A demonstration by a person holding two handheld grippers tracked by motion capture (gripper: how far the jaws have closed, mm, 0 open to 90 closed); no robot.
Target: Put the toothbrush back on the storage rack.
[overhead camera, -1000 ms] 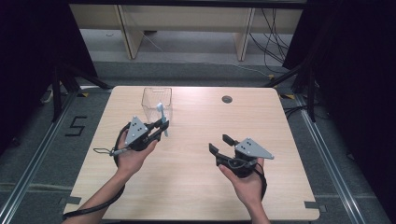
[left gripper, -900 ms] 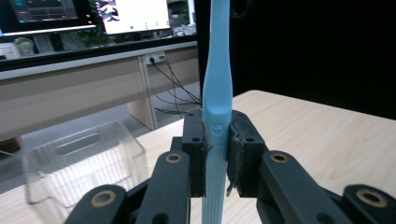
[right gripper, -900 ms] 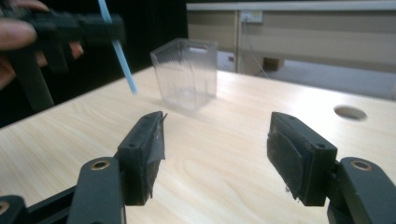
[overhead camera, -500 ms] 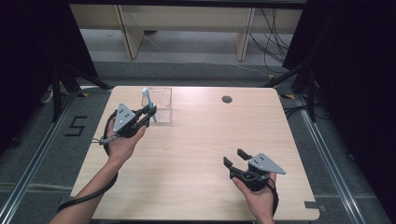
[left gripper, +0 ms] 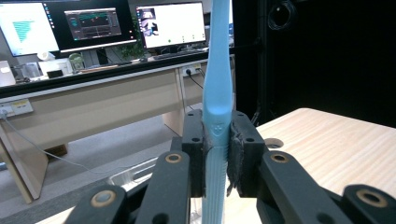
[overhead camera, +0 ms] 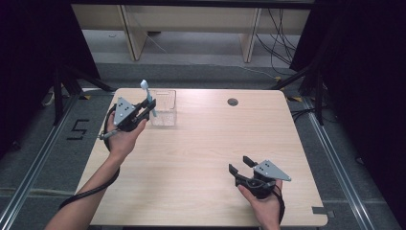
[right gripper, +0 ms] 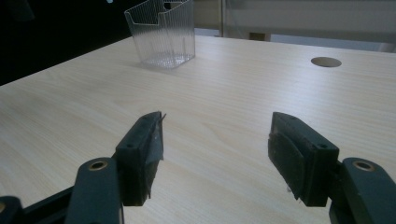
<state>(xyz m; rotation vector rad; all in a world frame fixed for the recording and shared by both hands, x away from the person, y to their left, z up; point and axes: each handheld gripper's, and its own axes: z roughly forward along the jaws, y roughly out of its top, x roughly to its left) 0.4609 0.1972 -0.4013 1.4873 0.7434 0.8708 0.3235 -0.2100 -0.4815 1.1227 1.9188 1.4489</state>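
The left gripper (overhead camera: 149, 106) was clamped hard on a pale blue plastic toothbrush (overhead camera: 148, 97), both black pads pressed flat against the handle. In the left gripper view that toothbrush (left gripper: 218, 93) stood bolt upright between the jaws, the handle running down below the pads and the upper part rising out past the top of the frame. From the high view, the brush head poked up above the gripper at the far left of the light wooden table (overhead camera: 201, 158), right at the near-left edge of a clear ribbed plastic bin (overhead camera: 164, 108). Whether the brush's lower end was touching the bin could not be told. The bin (right gripper: 161, 32) sat upright on the tabletop, nothing visible inside it.

Over on the near right, the right gripper (overhead camera: 241, 166) was held low above the table, well apart from the bin. Its jaws stood wide apart with nothing but bare wood between them, as the right gripper view (right gripper: 215, 149) showed. A round cable hole (overhead camera: 232, 102) sat near the table's far edge.
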